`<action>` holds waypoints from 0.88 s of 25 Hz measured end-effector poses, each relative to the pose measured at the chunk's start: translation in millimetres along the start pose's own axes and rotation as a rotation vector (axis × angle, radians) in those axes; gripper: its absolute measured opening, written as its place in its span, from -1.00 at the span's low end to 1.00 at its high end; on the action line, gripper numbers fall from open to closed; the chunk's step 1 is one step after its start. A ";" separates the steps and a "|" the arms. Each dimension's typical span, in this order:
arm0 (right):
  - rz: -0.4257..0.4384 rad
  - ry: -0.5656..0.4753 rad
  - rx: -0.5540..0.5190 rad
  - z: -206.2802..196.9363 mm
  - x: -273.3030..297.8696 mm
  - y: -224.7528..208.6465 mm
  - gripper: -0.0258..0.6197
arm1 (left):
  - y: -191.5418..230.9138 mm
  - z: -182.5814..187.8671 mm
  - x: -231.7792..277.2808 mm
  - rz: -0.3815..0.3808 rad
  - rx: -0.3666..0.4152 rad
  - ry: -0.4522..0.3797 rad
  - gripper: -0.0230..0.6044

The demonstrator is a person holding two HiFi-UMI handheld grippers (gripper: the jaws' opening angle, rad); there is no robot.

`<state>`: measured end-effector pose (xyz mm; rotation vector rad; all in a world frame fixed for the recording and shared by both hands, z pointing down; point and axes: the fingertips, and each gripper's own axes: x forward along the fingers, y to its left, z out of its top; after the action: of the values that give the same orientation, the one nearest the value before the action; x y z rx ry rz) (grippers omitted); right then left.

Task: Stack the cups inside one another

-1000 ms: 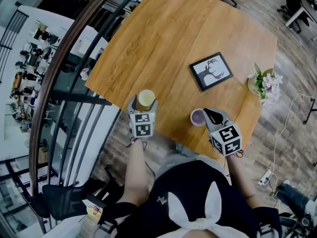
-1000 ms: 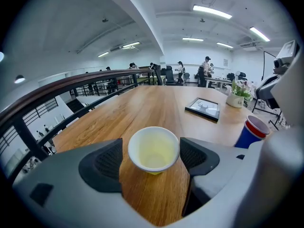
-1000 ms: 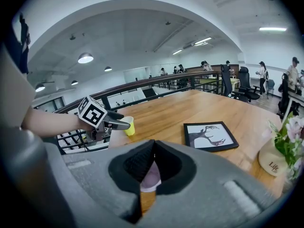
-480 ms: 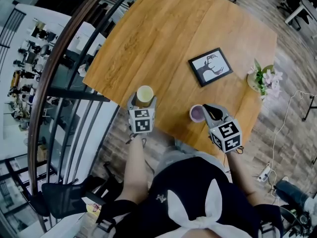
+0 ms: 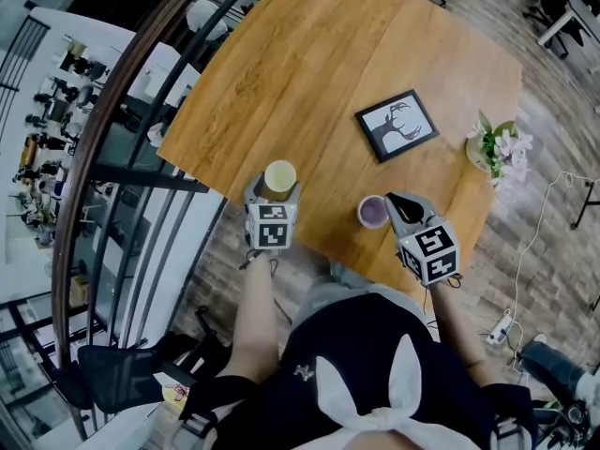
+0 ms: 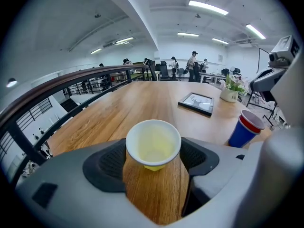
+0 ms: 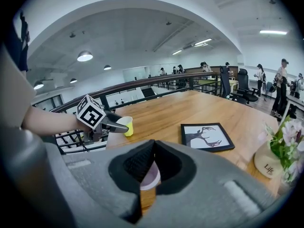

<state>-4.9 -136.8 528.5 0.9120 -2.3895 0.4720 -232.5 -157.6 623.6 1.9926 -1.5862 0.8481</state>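
A yellow cup [image 5: 279, 177] stands upright between the jaws of my left gripper [image 5: 275, 193] near the wooden table's [image 5: 347, 54] front edge. In the left gripper view the cup [image 6: 153, 143] fills the gap and its rim meets both pads, so the left gripper [image 6: 154, 156] is shut on it. To the right stands a stack of nested cups [image 5: 372, 212], blue outside with a red and a pale purple rim [image 6: 246, 127]. My right gripper [image 5: 394, 204] hovers just right of the stack, jaws shut and empty. Past those jaws [image 7: 152, 148] the purple rim [image 7: 151, 178] shows.
A black-framed deer picture [image 5: 397, 126] lies flat further back on the table. A small pot of flowers [image 5: 495, 153] sits at the right edge. A curved railing [image 5: 122, 111] runs along the left side, with a drop beyond. People and office chairs are far behind.
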 end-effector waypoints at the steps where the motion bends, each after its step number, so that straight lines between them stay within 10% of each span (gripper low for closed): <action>1: -0.002 -0.002 0.000 0.5 -1.0 -0.5 -0.92 | -1.3 2.2 -1.3 -0.002 0.004 -0.005 0.24; 22: -0.026 -0.043 -0.033 8.9 -17.8 7.7 -0.92 | -22.6 84.3 -60.1 -0.050 0.051 -0.209 0.24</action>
<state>-2.2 -126.7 509.9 0.9465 -2.4138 0.4061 -203.9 -168.2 522.1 2.2087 -1.6322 0.6860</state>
